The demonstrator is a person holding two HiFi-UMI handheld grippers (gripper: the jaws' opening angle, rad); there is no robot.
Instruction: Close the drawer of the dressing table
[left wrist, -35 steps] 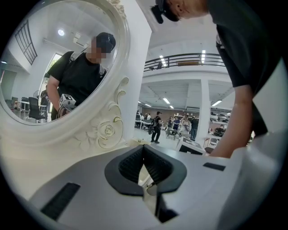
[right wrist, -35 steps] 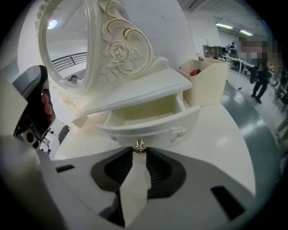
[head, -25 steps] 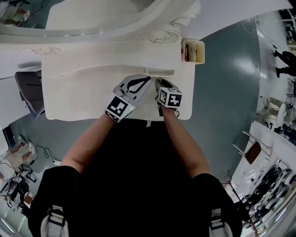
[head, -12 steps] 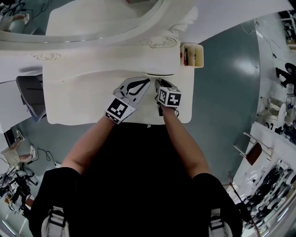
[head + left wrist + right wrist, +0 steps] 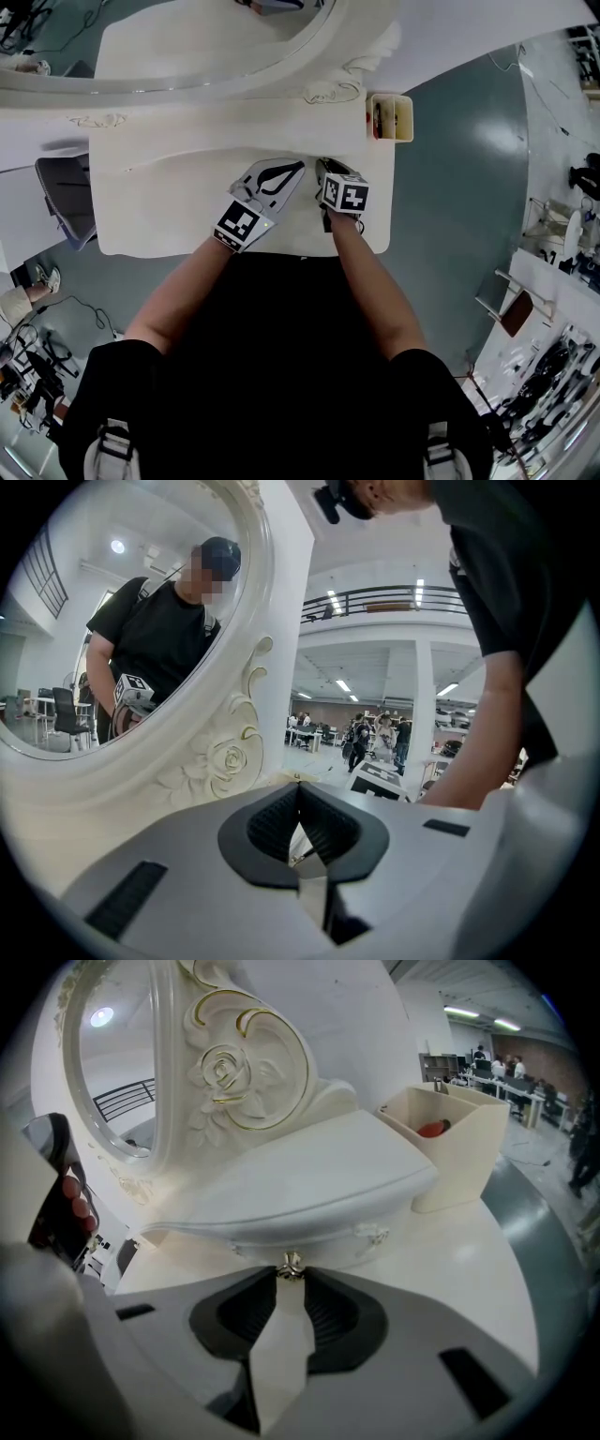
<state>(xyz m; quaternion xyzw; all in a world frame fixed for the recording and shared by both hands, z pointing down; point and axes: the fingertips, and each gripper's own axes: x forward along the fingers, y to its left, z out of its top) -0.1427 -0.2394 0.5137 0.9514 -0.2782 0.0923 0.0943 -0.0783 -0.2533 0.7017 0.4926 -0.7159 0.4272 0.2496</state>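
Observation:
The white dressing table (image 5: pixel 169 202) fills the upper head view, its oval mirror (image 5: pixel 187 37) at the back. In the right gripper view the small drawer (image 5: pixel 328 1224) under the raised shelf sits flush with its frame. Its little metal knob (image 5: pixel 289 1264) is pinched between the tips of my right gripper (image 5: pixel 289 1277), which is shut on it. From above, my right gripper (image 5: pixel 322 165) points at the shelf's front edge and hides the knob. My left gripper (image 5: pixel 298 165) rests beside it on the tabletop. Its jaws (image 5: pixel 298 789) are shut with nothing between them.
A beige organiser box (image 5: pixel 392 116) with a red item inside stands at the table's right end (image 5: pixel 450 1143). The carved mirror frame (image 5: pixel 234 1072) rises just behind the shelf. A dark chair (image 5: pixel 58 197) stands left of the table. People walk on the grey floor at right.
The open slot of the drawer seen ahead of my right gripper has narrowed and vanished. My right gripper has moved a little toward the mirror with the knob. The left gripper has stayed put.

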